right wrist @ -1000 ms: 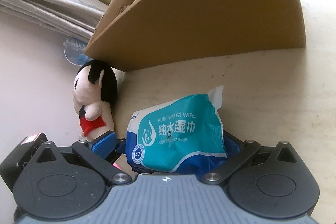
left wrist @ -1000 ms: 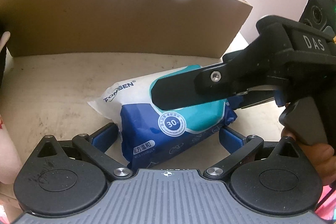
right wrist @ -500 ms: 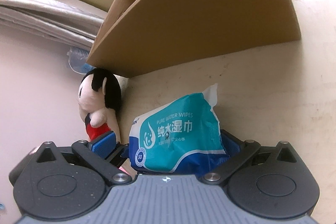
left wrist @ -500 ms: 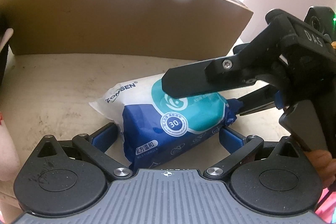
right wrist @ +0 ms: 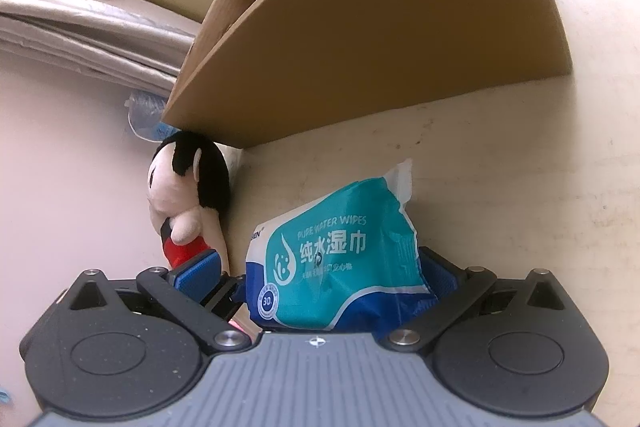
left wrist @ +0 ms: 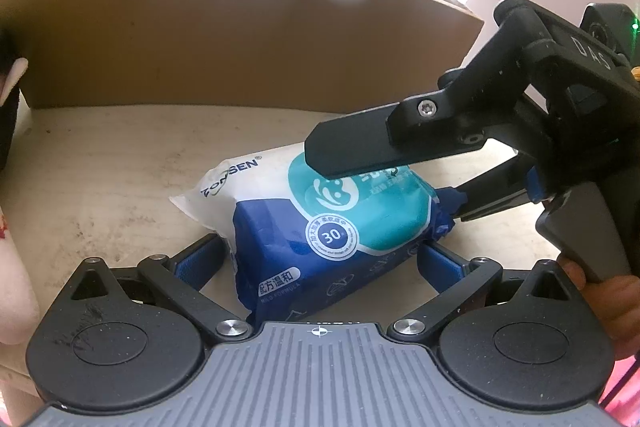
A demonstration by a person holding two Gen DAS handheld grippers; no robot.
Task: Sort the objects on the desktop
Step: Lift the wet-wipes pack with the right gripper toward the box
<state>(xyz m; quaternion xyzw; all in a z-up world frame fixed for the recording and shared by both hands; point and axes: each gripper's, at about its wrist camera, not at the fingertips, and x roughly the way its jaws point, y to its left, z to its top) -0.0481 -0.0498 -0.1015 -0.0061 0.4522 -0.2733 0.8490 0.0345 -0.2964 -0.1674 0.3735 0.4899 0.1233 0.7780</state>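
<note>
A blue, teal and white pack of wet wipes (left wrist: 320,223) lies on the beige tabletop (left wrist: 100,167). My left gripper (left wrist: 320,261) is open, its blue pads on either side of the pack's near end. My right gripper (right wrist: 320,267) is open around the same pack (right wrist: 340,267), tilted up over it. In the left wrist view the right gripper (left wrist: 400,171) comes in from the right, its upper finger (left wrist: 360,147) above the pack and its lower finger at the pack's right end.
A large open cardboard box (left wrist: 240,35) stands just behind the pack; it also shows in the right wrist view (right wrist: 380,27). A plush doll with black hair (right wrist: 188,203) stands left of the pack, at the table edge. Folded fabric (right wrist: 80,39) lies beyond.
The right gripper has drawn back to the right and tilted upward, uncovering more of the pack's top. The pack and my left gripper have stayed put.
</note>
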